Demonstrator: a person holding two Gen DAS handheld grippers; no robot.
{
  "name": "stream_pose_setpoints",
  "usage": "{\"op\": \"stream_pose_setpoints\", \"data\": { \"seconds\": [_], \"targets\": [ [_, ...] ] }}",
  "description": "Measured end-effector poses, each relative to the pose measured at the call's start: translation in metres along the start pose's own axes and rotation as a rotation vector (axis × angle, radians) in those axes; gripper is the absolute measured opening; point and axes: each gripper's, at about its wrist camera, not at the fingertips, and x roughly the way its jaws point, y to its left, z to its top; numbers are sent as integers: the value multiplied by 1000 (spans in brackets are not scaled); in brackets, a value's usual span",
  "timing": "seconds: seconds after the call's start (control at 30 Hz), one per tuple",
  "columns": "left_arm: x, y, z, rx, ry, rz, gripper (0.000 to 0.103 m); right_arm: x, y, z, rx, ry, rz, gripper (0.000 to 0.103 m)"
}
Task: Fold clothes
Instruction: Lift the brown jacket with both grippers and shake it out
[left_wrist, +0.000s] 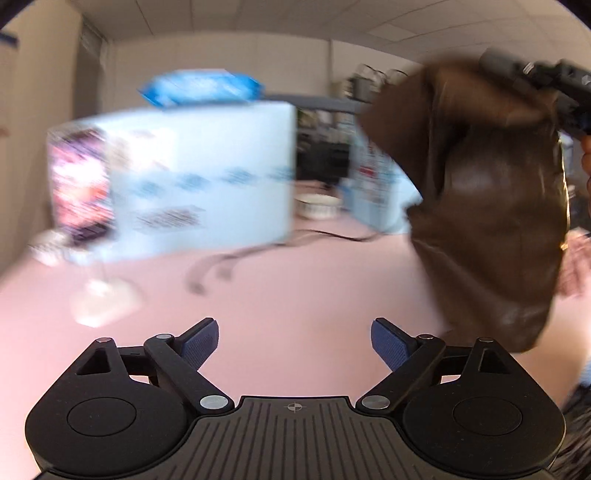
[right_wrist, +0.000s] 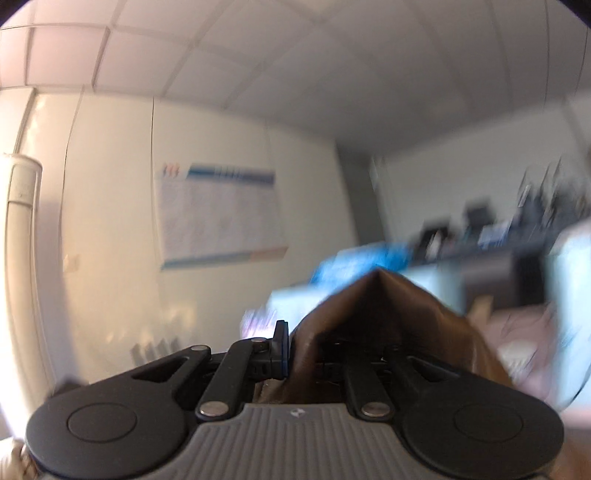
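Brown garment (left_wrist: 491, 206), hoisted well clear of the pink worktop (left_wrist: 288, 295), hanging in a loose bunch from the right gripper (left_wrist: 546, 85) at the upper right of the left wrist view. Held up high most likely to let the cloth drop open and show an edge or corner worth taking, before any fold is laid. Lower end dangling just above and beside the left gripper (left_wrist: 294, 345), not touching it as far as can be told. Left jaws spread wide, blue pads (left_wrist: 201, 345) bare, nothing between them; probably waiting to catch the hanging end.

From the right wrist view: same brown garment (right_wrist: 376, 317) draped in a peak over the right gripper (right_wrist: 317, 354), jaws drawn together and clamped on a fold of it, one blue pad (right_wrist: 282, 349) pressed against the cloth, the other buried under fabric. Camera pointing up at wall and ceiling, a wall chart (right_wrist: 221, 218) ahead, hardly any worktop in sight.

Only from the left wrist view: the full hang of the cloth, the worktop beneath, a pale blue box (left_wrist: 192, 177) standing on it, a dark cable (left_wrist: 258, 251) trailing across, a small white bowl (left_wrist: 319, 205) behind. Heavy motion blur in both, so finer detail of the garment not readable.
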Motion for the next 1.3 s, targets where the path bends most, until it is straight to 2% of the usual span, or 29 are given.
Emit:
{"op": "stream_pose_setpoints", "data": {
  "seconds": [0.2, 0.33, 0.47, 0.53, 0.6, 0.67, 0.7, 0.73, 0.77, 0.87, 0.9, 0.93, 0.97, 1.0, 1.1, 1.17, 1.23, 1.3],
  "targets": [
    [6, -26, 7, 119, -75, 3, 94, 36, 4, -34, 165, 225, 151, 10],
    [12, -46, 13, 198, -123, -3, 94, 17, 14, -35, 151, 252, 212, 10],
    [18, -65, 18, 277, -172, -9, 94, 0, 27, -34, 159, 330, 225, 9],
    [23, -68, 20, 263, -170, -11, 94, -7, 30, -30, 184, 345, 231, 9],
    [27, -69, 23, 239, -162, -14, 82, -16, 28, -34, 222, 356, 243, 9],
    [32, -71, 25, 215, -155, -17, 43, -20, 24, -39, 263, 366, 259, 10],
    [34, -72, 26, 203, -152, -18, 36, -15, 23, -41, 262, 367, 257, 10],
    [36, -73, 28, 191, -148, -19, 23, -12, 21, -43, 262, 366, 255, 10],
    [39, -74, 29, 179, -144, -21, 17, -10, 18, -45, 264, 358, 255, 10],
    [46, -76, 32, 142, -133, -25, 10, -14, 7, -46, 274, 317, 252, 19],
    [48, -77, 34, 130, -130, -26, 9, -19, 4, -45, 270, 289, 240, 24],
    [50, -78, 35, 118, -126, -28, 9, -24, 2, -43, 255, 260, 224, 47],
    [53, -79, 36, 106, -122, -29, 9, -37, 1, -40, 224, 217, 203, 74],
    [55, -79, 37, 94, -119, -30, 9, -50, 0, -39, 192, 177, 180, 85],
    [60, -78, 40, 55, -107, -30, 9, -90, -3, -38, 92, 94, 84, 93],
    [60, -70, 39, 20, -98, -21, 9, -107, -6, -42, 26, 71, -45, 98],
    [60, -61, 38, -14, -89, -12, 9, -120, -12, -50, -22, 92, -190, 99],
    [60, -53, 37, -48, -80, -3, 9, -123, -25, -64, -29, 168, -329, 99]
  ]
}}
